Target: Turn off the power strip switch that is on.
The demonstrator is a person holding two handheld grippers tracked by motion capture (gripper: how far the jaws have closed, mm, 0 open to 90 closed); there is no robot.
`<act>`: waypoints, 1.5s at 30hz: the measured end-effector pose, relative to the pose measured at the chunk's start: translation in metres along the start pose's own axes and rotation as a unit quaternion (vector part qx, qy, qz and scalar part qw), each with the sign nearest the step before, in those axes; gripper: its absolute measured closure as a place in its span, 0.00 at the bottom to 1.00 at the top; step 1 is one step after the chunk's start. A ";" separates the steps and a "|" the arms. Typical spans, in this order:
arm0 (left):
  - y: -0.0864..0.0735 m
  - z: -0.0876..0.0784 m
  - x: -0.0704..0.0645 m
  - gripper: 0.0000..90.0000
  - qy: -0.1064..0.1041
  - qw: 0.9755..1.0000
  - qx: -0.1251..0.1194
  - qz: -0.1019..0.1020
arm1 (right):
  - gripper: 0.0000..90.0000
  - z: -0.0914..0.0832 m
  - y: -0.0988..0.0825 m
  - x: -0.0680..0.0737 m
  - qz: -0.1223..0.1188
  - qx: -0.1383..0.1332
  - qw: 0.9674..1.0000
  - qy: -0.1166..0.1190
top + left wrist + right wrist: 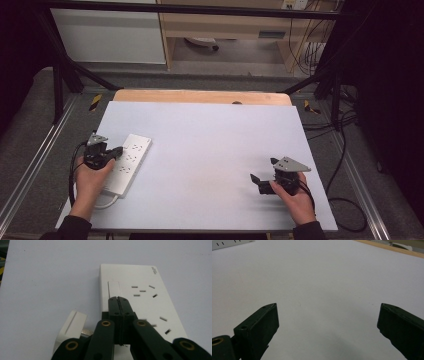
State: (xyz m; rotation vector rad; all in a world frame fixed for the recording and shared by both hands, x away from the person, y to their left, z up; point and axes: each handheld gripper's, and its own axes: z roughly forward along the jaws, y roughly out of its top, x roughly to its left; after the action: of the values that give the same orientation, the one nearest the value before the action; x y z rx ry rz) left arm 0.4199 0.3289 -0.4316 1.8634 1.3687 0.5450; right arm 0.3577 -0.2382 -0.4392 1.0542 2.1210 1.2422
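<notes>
power strip (pixel 128 163), white, flat on the pale table sheet (pixel 210 150) at its left side, long axis slanting away from the person, sockets up. white cord (pixel 106 202) leaves its near end. in the left gripper view the strip (pixel 140 297) shows a white rocker switch (pixel 114 288) near its far end, socket slots to the right of it. a white plug (pixel 71 326) lies on the sheet just beside the strip's left edge, partly hidden behind the jaws.

left gripper (pixel 118 151) held in the left hand (pixel 91 180), over the strip's near-left part. jaws pressed together, nothing between them; in its own view the tips (pixel 119 300) sit just below the rocker switch, contact with the strip can't be told.

right gripper (pixel 256 179) in the right hand (pixel 295 195), well apart from the strip at the right side of the sheet, pointing left. jaws spread wide, nothing between them, bare sheet beyond in the right gripper view (pixel 325 308). the strip's edge (pixel 232 243) shows at top left of that view, wooden table edge (pixel 387 247) at top right.
</notes>
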 end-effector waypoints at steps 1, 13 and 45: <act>0.000 0.000 0.000 1.00 -0.001 1.000 0.000 0.000 | 0.05 0.000 0.000 0.000 0.000 0.000 1.000 0.000; 0.002 -0.003 -0.002 1.00 -0.006 1.000 -0.015 -0.001 | 0.05 0.000 0.000 0.000 -0.001 0.000 1.000 0.000; 0.003 -0.009 -0.005 0.89 -0.024 0.998 -0.053 -0.005 | 0.05 0.000 0.000 0.000 -0.003 0.002 1.000 -0.001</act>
State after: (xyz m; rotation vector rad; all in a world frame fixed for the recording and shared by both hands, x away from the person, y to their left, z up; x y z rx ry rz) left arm 0.4142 0.3266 -0.4232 1.7723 1.2924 0.5547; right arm 0.3575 -0.2379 -0.4392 1.0486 2.1259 1.2338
